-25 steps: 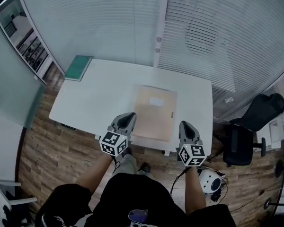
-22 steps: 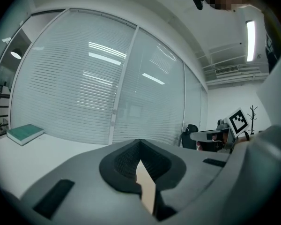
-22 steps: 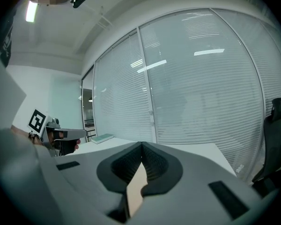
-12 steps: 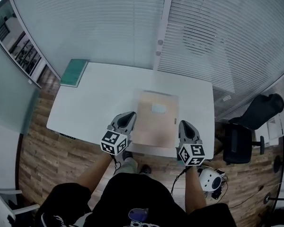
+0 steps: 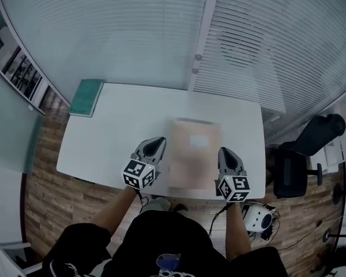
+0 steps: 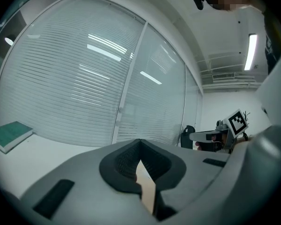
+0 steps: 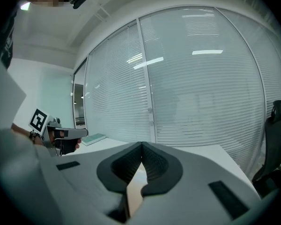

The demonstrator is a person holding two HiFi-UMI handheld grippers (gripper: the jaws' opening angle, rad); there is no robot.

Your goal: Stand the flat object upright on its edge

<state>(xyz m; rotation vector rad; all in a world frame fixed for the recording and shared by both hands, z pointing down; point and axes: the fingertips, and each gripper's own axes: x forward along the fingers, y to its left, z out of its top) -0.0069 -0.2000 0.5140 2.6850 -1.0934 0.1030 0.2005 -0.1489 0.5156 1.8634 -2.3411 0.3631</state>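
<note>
A thin tan cardboard folder (image 5: 194, 153) lies flat on the white surface (image 5: 121, 131), between the left gripper (image 5: 155, 145) and the right gripper (image 5: 226, 154). Both grippers have their jaws together and empty. The folder looks light, fairly stiff and probably slippery, so pinching a long side edge seems best.

A black short-sleeved top (image 5: 161, 244) is worn, filling the bottom centre of the head view, and the forearms are left uncovered. The left tongs (image 5: 159, 141) and the right tongs (image 5: 225, 152) are cased in smooth grey shells that taper to rounded tips. A left cube (image 5: 138, 175) with black-and-white square markers is carried at the rear of the one, a right cube (image 5: 233, 188) of the same kind at the rear of the other. A thin dark cable (image 5: 142, 199) appears to hang beneath the left cube, though it is small there. In the left gripper view, black ribbed pads (image 6: 124, 161) are set in a dark recess, and black rectangular slots (image 6: 54, 198) are let into the grey shell.
</note>
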